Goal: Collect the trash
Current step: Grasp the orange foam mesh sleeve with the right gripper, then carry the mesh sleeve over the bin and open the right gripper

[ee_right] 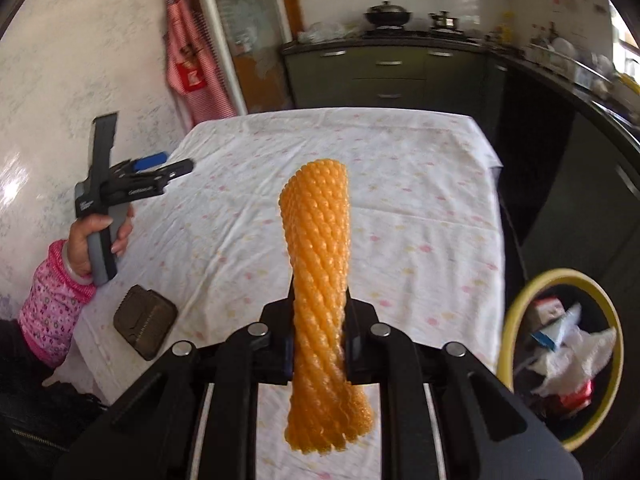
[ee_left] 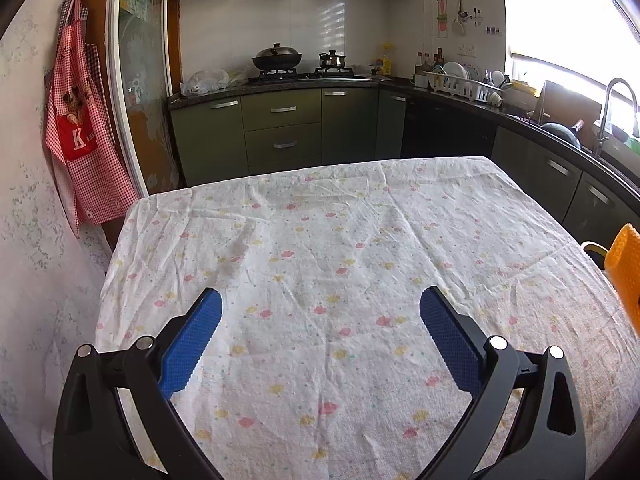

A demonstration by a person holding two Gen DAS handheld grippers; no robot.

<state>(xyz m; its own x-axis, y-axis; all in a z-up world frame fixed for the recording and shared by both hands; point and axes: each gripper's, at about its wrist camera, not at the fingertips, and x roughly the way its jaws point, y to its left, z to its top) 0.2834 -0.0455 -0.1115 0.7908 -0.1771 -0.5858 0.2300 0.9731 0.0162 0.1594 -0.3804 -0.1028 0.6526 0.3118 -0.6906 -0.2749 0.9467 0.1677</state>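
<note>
Right gripper point(ee_right: 318, 344) is clamped on an orange foam net sleeve point(ee_right: 318, 248), pinched about a third of the way up from its lower end, so the longer part sticks up and the short end hangs below the pads. The sleeve is held in the air above the near part of the table point(ee_right: 400, 200), which carries a white flowered cloth. No earlier picture, so only the grip itself is told.

Left gripper point(ee_left: 320, 312) hovers over the near part of the same table, blue pads point(ee_left: 192, 344) spread wide, nothing between them, only bare cloth under it. From the right wrist view it sits off the table's left edge, held by a hand point(ee_right: 94, 240) in a pink patterned sleeve point(ee_right: 52, 304).

Trash bin point(ee_right: 564, 364) with a yellow rim stands on the floor just off the table's right side; crumpled paper and wrappers are inside. A dark ridged rectangular object point(ee_right: 145, 322) lies on the table's near left corner, below the hand. The sleeve's orange edge also shows at the table's right edge in the left wrist view.
</note>
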